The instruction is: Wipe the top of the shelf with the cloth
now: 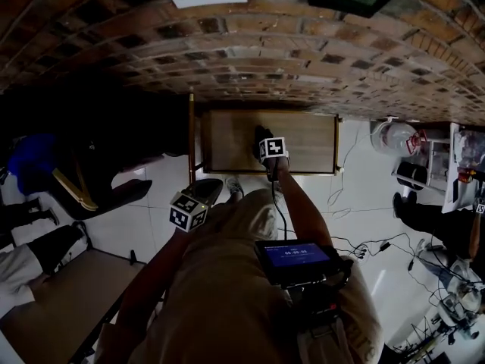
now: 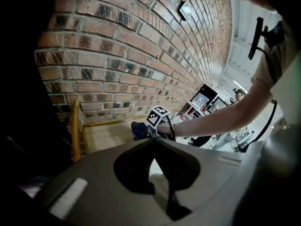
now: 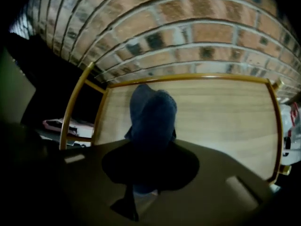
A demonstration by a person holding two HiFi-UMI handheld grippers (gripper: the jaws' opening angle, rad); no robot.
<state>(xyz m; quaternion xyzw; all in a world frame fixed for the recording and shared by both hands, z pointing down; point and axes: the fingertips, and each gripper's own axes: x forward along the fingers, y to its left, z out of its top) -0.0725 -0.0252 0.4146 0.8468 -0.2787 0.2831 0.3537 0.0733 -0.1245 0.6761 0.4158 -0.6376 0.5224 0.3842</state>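
Over on the left, the left hand-held gripper is hanging off the front edge of the shelf, above the floor. Its jaws are sitting together with nothing in them. Moving right, the right hand-held gripper is clamping down on the blue cloth and pressing it onto the wooden shelf top, left of the middle. The brick wall is running right behind the shelf.

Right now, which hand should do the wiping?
The right. The right gripper is shut on the blue cloth, over the shelf top; the left gripper hangs back from the shelf, holding nothing.
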